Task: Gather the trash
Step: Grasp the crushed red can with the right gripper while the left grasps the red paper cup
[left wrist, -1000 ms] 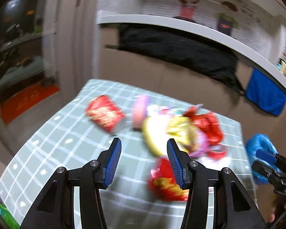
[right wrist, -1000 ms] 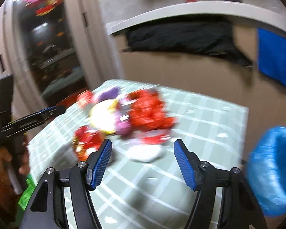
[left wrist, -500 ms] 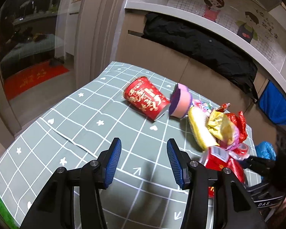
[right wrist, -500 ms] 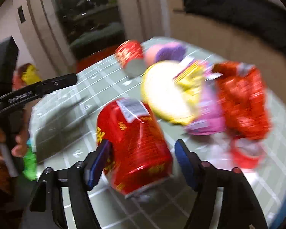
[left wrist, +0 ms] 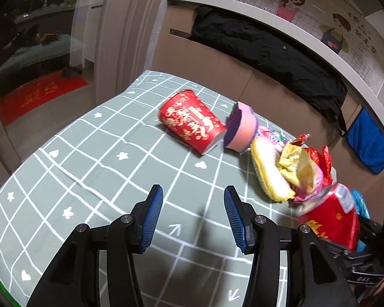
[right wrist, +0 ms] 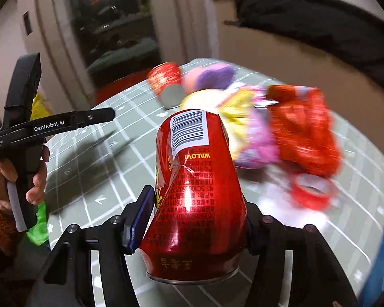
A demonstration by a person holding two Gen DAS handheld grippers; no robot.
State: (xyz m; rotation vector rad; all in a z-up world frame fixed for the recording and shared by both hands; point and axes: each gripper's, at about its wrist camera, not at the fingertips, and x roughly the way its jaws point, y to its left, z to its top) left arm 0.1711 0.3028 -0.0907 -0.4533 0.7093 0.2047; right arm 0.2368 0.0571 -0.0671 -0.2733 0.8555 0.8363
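Note:
A dented red can (right wrist: 192, 179) sits between the blue pads of my right gripper (right wrist: 195, 220), whose jaws are closing and press on its sides. The same can (left wrist: 332, 217) shows at the right of the left wrist view. My left gripper (left wrist: 193, 215) hangs open over the checked tablecloth (left wrist: 89, 166) with nothing between its fingers. Beyond it a red paper cup (left wrist: 192, 125) lies on its side beside a pink and purple sponge (left wrist: 243, 130), a yellow sponge (left wrist: 268, 174) and crumpled wrappers (left wrist: 297, 166). A red wrapper (right wrist: 302, 138) and a red ring (right wrist: 309, 192) lie right of the can.
A blue bag (left wrist: 359, 202) hangs past the table's right edge. A black jacket (left wrist: 268, 48) and a blue cloth (left wrist: 368, 143) hang on the wall panel behind. A person's hand (right wrist: 2, 179) grips the left tool's handle. Something green (right wrist: 38, 225) sits below the table's left edge.
My right gripper has come down onto the red can and its jaws have narrowed around it. My left gripper swung left over bare tablecloth, then held still.

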